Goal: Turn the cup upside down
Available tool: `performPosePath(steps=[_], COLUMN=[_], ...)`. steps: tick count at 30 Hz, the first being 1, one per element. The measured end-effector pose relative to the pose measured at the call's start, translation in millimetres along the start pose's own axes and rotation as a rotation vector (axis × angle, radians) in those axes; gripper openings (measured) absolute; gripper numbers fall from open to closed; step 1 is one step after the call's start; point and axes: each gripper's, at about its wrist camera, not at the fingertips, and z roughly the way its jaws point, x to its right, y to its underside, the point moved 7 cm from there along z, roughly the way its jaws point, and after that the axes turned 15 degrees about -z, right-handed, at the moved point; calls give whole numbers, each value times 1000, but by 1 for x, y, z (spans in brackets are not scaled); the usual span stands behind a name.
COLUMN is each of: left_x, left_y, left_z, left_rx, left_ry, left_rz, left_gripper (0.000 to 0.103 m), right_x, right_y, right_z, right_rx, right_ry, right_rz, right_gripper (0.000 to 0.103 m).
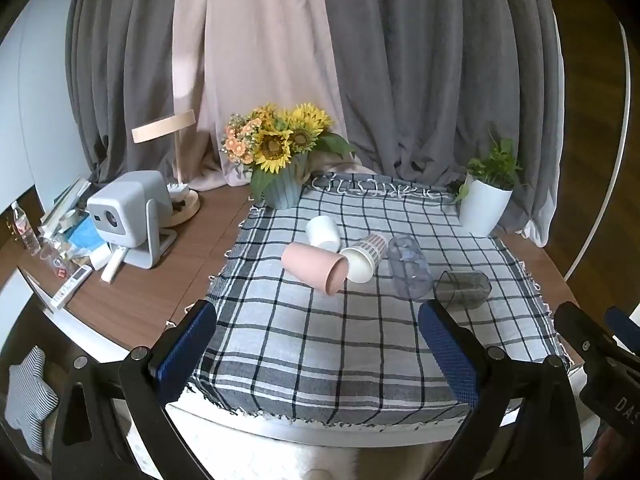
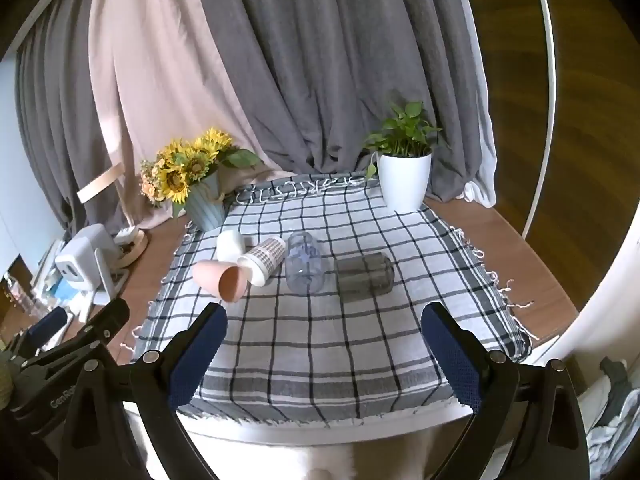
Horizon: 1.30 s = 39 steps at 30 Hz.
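Several cups lie on their sides in a row on the checked cloth (image 1: 320, 344) (image 2: 320, 344). From the left: a pink cup (image 1: 314, 267) (image 2: 220, 275), a white cup (image 1: 323, 232) (image 2: 230, 245) behind it, a patterned paper cup (image 1: 365, 256) (image 2: 264, 259), a clear cup (image 1: 409, 267) (image 2: 304, 263) and a smoky grey cup (image 1: 464, 283) (image 2: 364, 272). My left gripper (image 1: 316, 316) is open and empty over the cloth's near part, short of the cups. My right gripper (image 2: 324, 316) is open and empty, likewise short of them; it also shows in the left wrist view (image 1: 592, 328).
A sunflower vase (image 1: 282, 188) (image 2: 204, 200) stands at the cloth's far left corner and a white potted plant (image 1: 484, 204) (image 2: 404, 178) at the far right. A projector (image 1: 128, 212), lamp (image 1: 176, 168) and remotes (image 1: 72, 286) sit on the wooden table to the left. Curtains hang behind.
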Motion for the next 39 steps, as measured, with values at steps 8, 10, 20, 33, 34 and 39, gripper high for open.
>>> performPosePath(steps=[8,10,20,33,34,39], left_x=[4,4,4,4,4,4], left_y=[0,1,1,2,2,2], left_z=[3,2,2,3,3,3], left_rx=[-5,-3,-1,-7,-6,-5], left_ry=[5,4,4,8,8,11], left_rz=[6,4,6,2,5,5], left_gripper=[103,103,103,103,103,103], right_x=[2,2,3,6,6,7], right_y=[-4,-4,-2,-1,-2,-2], right_z=[-2,-1,0,0,0,-1], right_rx=[0,-2,0,1,1,2], right_ry=[0,2,3,-2,-1,-1], right_rz=[12,12,16,17,16,16], right_gripper=[98,98,98,98,98,98])
